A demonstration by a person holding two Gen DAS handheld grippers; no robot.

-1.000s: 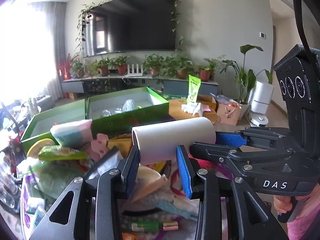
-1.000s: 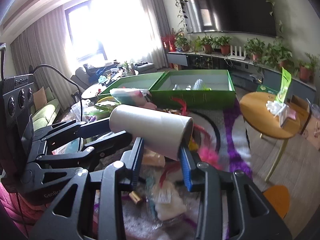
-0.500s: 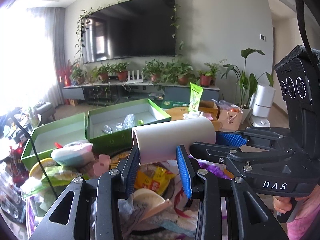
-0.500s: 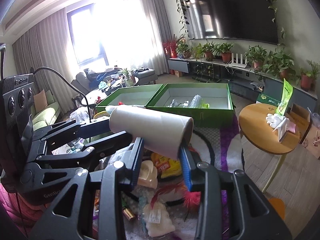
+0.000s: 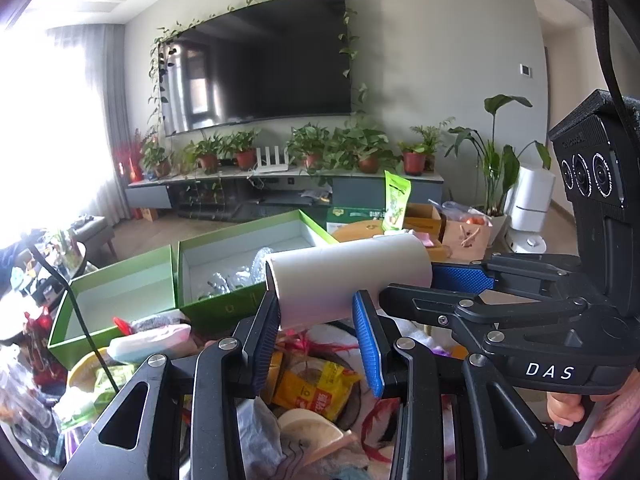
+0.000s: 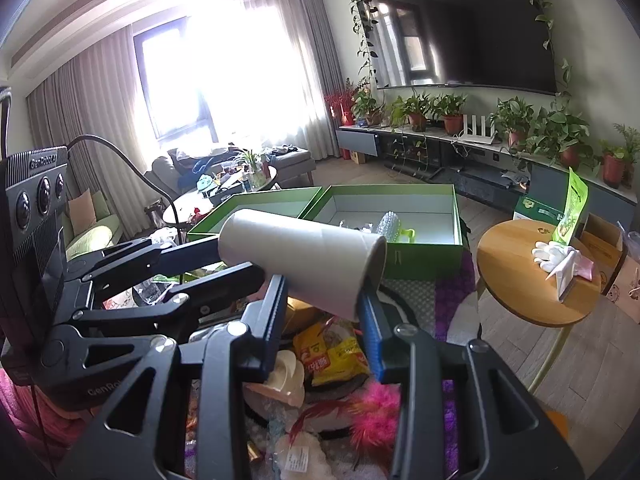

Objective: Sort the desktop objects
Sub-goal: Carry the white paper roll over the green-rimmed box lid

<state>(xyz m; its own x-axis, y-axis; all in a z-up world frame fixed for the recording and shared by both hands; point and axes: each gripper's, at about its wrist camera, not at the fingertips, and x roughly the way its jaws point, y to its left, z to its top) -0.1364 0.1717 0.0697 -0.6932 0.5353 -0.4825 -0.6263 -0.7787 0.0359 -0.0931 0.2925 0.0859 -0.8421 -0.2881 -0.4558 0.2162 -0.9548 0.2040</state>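
Observation:
A white cardboard tube (image 5: pixel 348 276) is held level in the air by both grippers. My left gripper (image 5: pixel 318 320) is shut on its left end; my right gripper (image 6: pixel 322 300) is shut on its open right end, where the tube (image 6: pixel 300 256) shows again. Each gripper appears in the other's view: the right one (image 5: pixel 460 280), the left one (image 6: pixel 192 256). Two open green boxes stand beyond the tube; the nearer-right box (image 5: pixel 248 264) (image 6: pixel 396 216) holds clear plastic items, the left box (image 5: pixel 116 292) looks empty.
Below the tube lies a pile of clutter: a yellow snack packet (image 5: pixel 316 384) (image 6: pixel 336 356), pink feathers (image 6: pixel 372 412), a pastel pouch (image 5: pixel 148 340). A round wooden side table (image 6: pixel 528 272) with white gloves stands to the right. A TV console with potted plants (image 5: pixel 280 192) lines the far wall.
Both grippers have lifted the tube together; the clutter and green boxes now sit lower in both views. The grip on the tube has not changed.

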